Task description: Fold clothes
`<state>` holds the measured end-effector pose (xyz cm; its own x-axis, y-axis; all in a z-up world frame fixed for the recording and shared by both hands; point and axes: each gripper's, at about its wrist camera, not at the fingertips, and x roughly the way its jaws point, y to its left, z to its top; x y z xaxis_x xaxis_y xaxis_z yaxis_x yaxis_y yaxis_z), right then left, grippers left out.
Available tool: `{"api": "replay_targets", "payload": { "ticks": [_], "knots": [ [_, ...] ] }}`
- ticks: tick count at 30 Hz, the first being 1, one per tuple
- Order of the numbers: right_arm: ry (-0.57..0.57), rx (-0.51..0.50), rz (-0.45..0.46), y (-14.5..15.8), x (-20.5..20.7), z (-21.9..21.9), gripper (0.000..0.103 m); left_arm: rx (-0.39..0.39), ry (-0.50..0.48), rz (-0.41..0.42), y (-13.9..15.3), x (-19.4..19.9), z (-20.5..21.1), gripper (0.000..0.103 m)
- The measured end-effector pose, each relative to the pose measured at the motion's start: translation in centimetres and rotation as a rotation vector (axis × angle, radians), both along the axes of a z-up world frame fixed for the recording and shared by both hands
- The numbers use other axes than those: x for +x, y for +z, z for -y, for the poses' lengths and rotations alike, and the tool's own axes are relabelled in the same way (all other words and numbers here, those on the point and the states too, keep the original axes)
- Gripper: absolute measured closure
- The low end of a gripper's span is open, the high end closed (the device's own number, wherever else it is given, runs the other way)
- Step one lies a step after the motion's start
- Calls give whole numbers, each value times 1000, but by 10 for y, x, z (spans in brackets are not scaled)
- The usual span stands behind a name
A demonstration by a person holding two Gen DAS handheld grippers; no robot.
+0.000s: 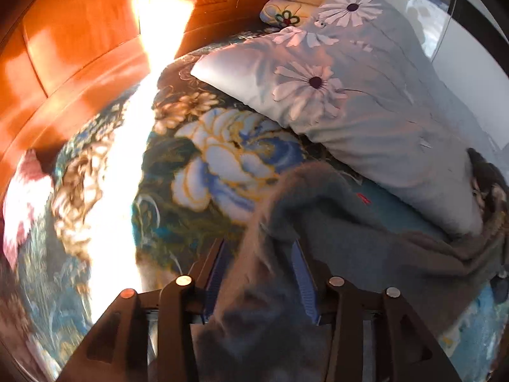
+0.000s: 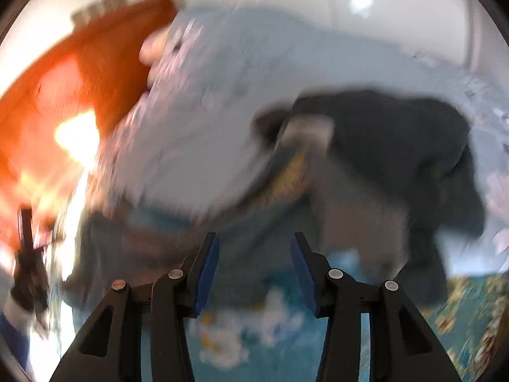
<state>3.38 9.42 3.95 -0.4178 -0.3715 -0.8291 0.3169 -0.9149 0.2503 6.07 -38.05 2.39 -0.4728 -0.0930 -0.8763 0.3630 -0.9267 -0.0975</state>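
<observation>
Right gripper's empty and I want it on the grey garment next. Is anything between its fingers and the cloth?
Nothing visible. The right gripper is open, and the grey garment lies just past its fingertips on the floral blanket. The view is blurred, though. The left gripper has garment cloth between its fingers.

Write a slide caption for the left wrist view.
Left gripper holding grey garment over floral blanket, beside a daisy-print quilt.

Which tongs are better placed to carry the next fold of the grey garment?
Left. The left tongs already have the fuzzy grey garment between their blue pads, draped over the floral blanket. The right tongs are open, empty and heavily blurred.
</observation>
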Motion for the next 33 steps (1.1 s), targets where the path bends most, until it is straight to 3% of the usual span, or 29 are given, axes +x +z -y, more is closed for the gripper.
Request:
{"api": "replay_targets", "payload": {
  "ticks": [4, 6, 10, 14, 16, 17, 19, 21, 24, 33],
  "knots": [
    [110, 31, 108, -54, 17, 43, 55, 56, -60, -26, -1, 37, -34, 49],
    [161, 67, 131, -73, 21, 63, 55, 42, -84, 0, -11, 50, -50, 47],
    [192, 220, 83, -92, 20, 86, 55, 13, -132, 52, -32, 76, -81, 46],
    [169, 273, 23, -91, 13, 95, 55, 38, -119, 89, -46, 91, -90, 46],
    [171, 283, 42, -96, 11, 98, 56, 61, -96, 102, -51, 95, -88, 46],
    [172, 288, 56, -99, 11, 99, 61, 74, -83, 108, -52, 96, -87, 46],
    [177, 276, 93, -105, 9, 97, 91, 89, -64, 109, -53, 99, -85, 46],
    [169, 234, 110, -102, 13, 91, 98, 92, -60, 110, -52, 100, -85, 46],
    [141, 128, 120, -83, 19, 76, 99, 95, -57, 112, -51, 100, -85, 45],
    [-22, -311, 77, 17, 47, -30, 103, 126, -33, 101, -50, 109, -84, 44]
  ]
}}
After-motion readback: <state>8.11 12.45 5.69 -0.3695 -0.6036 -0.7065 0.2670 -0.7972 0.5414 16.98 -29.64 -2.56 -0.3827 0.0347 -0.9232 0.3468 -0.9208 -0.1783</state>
